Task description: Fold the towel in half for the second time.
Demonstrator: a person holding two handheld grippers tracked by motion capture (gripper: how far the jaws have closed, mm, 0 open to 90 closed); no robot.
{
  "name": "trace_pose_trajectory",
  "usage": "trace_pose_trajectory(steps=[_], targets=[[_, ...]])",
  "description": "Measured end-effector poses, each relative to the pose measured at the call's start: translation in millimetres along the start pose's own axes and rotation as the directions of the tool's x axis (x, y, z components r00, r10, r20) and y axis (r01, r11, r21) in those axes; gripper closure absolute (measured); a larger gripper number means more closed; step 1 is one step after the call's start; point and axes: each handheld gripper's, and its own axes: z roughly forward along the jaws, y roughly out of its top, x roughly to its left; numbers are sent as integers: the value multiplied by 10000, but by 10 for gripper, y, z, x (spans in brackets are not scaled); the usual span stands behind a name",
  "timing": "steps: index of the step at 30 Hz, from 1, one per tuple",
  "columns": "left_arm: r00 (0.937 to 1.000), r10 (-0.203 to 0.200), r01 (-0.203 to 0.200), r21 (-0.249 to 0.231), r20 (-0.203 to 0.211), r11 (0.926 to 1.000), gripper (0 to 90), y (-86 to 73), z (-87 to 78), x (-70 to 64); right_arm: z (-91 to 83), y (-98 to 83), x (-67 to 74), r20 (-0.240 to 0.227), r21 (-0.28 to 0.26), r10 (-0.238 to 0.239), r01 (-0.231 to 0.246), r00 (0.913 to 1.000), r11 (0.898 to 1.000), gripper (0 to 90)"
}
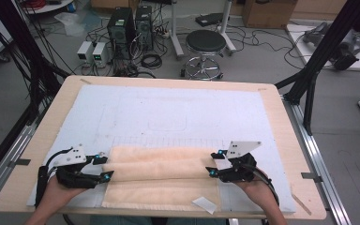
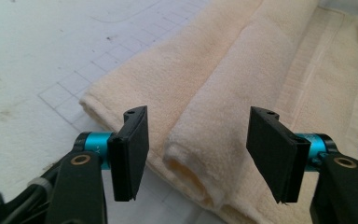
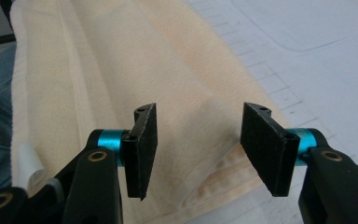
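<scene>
Two grippers stood wide open, empty: left gripper (image 1: 104, 167) and right gripper (image 1: 212, 163) at the rolled towel's (image 1: 161, 176) ends.

A lab or workshop is shown: computer towers (image 1: 130, 29) and bench power supplies (image 1: 92, 51) are set on the floor at eleven o'clock amid tangled cables (image 1: 151, 60), a round stool (image 1: 205, 43) at twelve, cardboard boxes (image 1: 267, 11) beyond, black framing (image 1: 327, 42) at two.

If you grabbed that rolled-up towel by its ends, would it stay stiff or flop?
The peach towel would probably sag in the middle: it looks soft and fluffy. Its rolled part might loosen, since nothing visibly holds it shut. It likely won't slip, being nubbly terry cloth.
</scene>
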Motion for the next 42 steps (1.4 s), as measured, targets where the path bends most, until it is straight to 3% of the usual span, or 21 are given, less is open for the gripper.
trace_pose_trajectory(steps=[8,9,12,14,23,25,28,31,33,37,42], targets=[[9986,-70,53,316,532,9995,636,6,71,34,129,25,-195,-413,442,451,-433,9981,9981,468],[9982,-42,26,276,596,9996,664,7,68,23,146,20,-192,-557,626,509,-474,9971,9969,506],[9975,136,-154,255,690,9996,776,13,37,-17,170,10,-160,-1231,914,344,-232,9918,9955,769],[9971,253,-263,138,718,9996,799,23,-5,-53,122,32,-83,-1400,763,-93,202,9901,9969,824],[9941,875,-837,-595,645,9947,810,51,-254,-308,-285,146,229,-1205,-90,-1051,1048,9871,9945,841],[9922,908,-853,-649,857,9942,809,21,-292,-370,-379,127,332,-1075,-268,-1227,1205,9866,9924,840],[9858,1061,-1000,-525,1304,9936,781,-57,-316,-467,-440,30,471,-1352,-360,-1307,1269,9822,9913,828],[9825,902,-842,-429,1630,9955,666,-100,-351,-501,-473,-89,567,-1767,-354,-1111,1064,9780,9937,717],[9856,877,-820,-447,1446,9956,606,-84,-377,-487,-487,-116,555,-1693,-393,-918,864,9813,9955,670],[9900,968,-926,-447,1027,9947,576,-13,-351,-411,-461,-81,488,-1489,-477,-836,773,9853,9959,636],[9970,748,-743,-301,191,9968,524,83,-145,-231,-286,22,286,-525,-91,-580,576,9969,9983,605]])
